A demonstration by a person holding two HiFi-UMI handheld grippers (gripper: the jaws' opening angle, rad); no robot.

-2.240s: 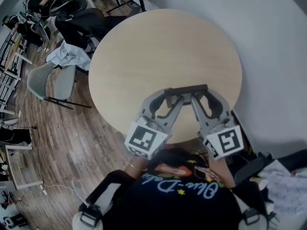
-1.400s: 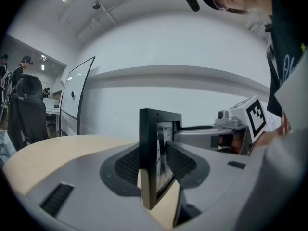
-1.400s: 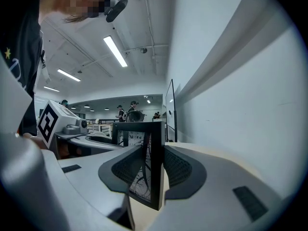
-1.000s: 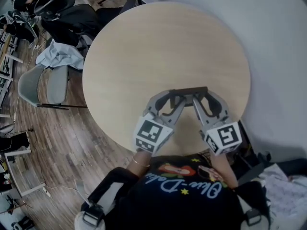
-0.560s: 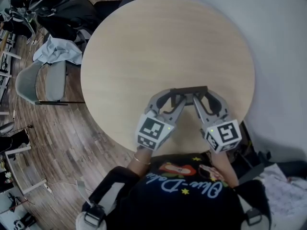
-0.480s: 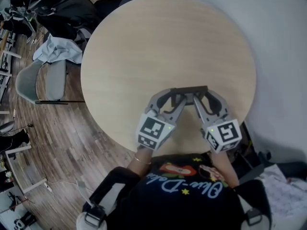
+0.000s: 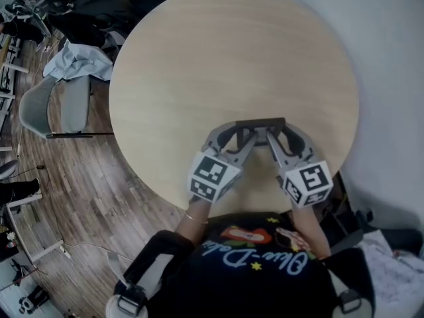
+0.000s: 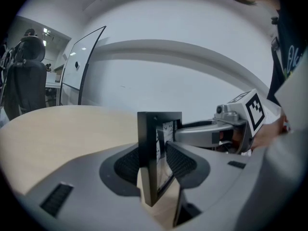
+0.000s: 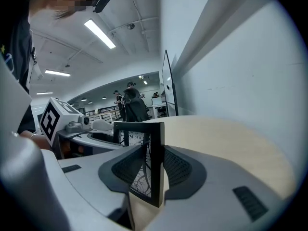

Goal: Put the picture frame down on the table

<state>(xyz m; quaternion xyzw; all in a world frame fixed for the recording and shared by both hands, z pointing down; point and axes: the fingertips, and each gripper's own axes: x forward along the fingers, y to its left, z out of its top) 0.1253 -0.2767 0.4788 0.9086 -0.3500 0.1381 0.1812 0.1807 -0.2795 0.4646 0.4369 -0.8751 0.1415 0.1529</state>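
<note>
Clamping opposite ends of the picture frame (image 7: 260, 122), left gripper (image 7: 242, 133) and right gripper (image 7: 274, 132) seem mid-placement over the table (image 7: 232, 52); next, lower and release.

Black picture frame (image 7: 260, 122) upright, edge-on, over near part of table (image 7: 232, 58), clamped both ends.

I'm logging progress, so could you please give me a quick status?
Left gripper and right gripper both shut on picture frame, one per end. Frame upright at table, touchdown unclear. Nothing in the way.
</note>
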